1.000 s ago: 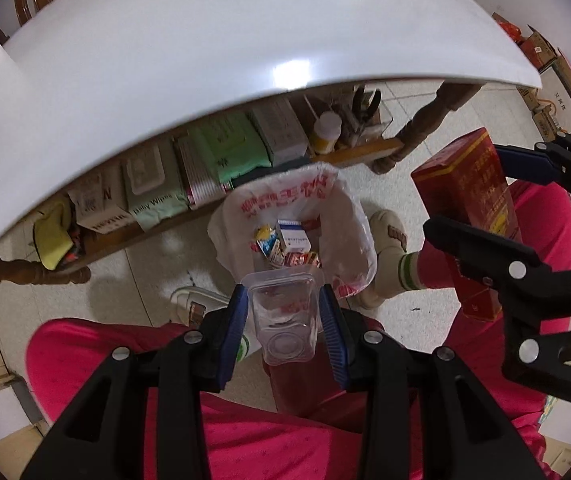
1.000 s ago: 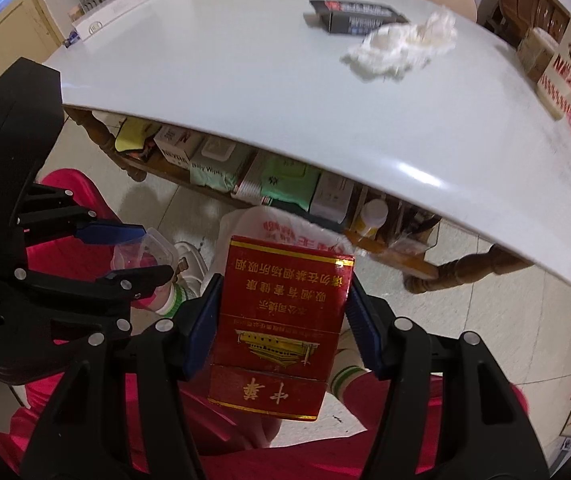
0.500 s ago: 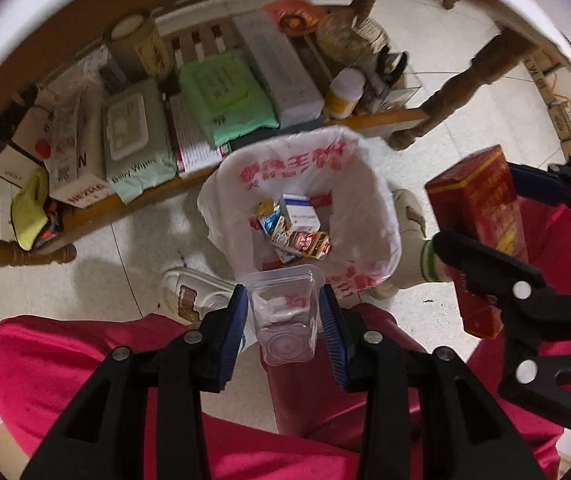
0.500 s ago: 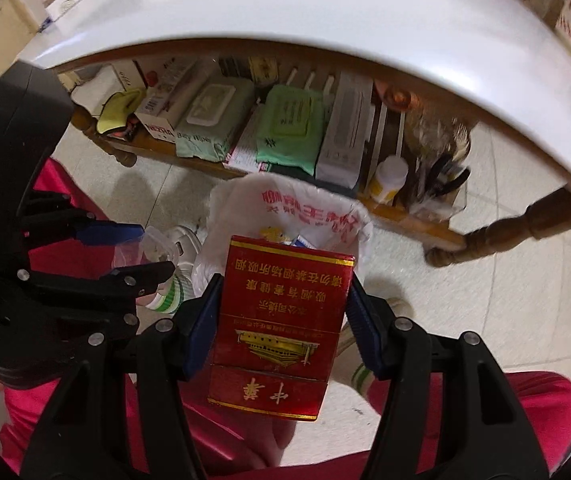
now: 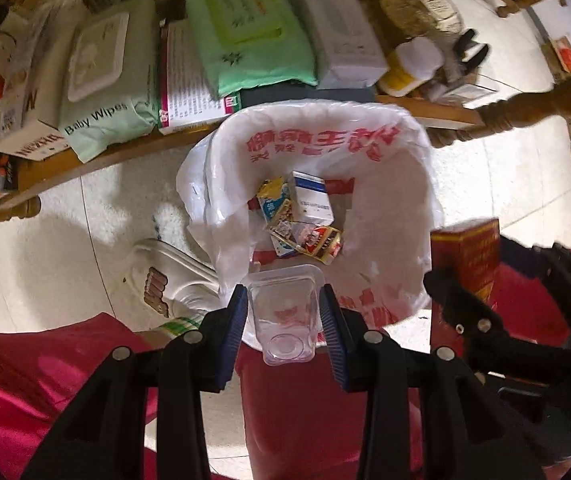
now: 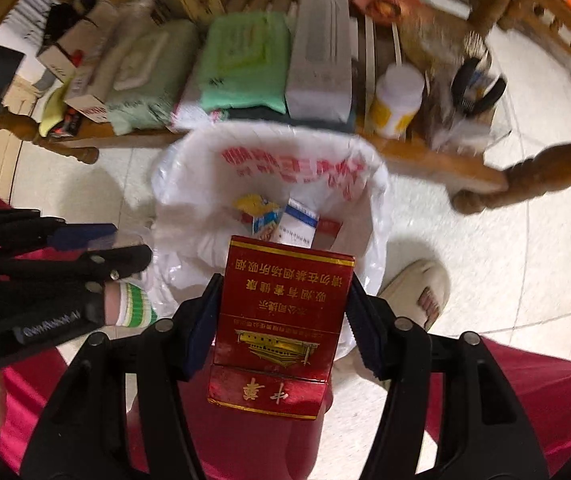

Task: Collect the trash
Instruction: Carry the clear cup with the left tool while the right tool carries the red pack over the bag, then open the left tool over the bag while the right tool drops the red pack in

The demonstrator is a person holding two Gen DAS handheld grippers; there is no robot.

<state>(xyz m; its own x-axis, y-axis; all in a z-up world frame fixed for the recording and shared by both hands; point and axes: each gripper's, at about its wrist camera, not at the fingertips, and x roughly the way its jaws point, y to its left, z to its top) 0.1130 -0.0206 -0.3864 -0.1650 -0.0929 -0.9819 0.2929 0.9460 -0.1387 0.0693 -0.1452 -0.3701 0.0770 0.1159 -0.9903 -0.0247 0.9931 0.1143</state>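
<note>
The left gripper (image 5: 283,312) is clenched on a small clear plastic cup (image 5: 285,316), and the right gripper (image 6: 281,312) is clenched on a red cardboard cigarette box with gold lettering (image 6: 281,320) — both point down so a release should drop each piece straight in. The white plastic-lined trash bin (image 5: 405,152) lies at 12 o'clock from each load, 2 or 3 crumpled packets (image 5: 297,220) already at its bottom. Cup and box sit over the near rim at 6 o'clock — likely too close to the edge to let go yet.

1. A pale tiled floor (image 5: 65,240) is seen, on which a bag-lined bin (image 5: 417,184) stands.
2. A low wooden shelf (image 5: 97,160) is loaded with wipes packs (image 5: 101,92) and boxes (image 5: 337,28).
</note>
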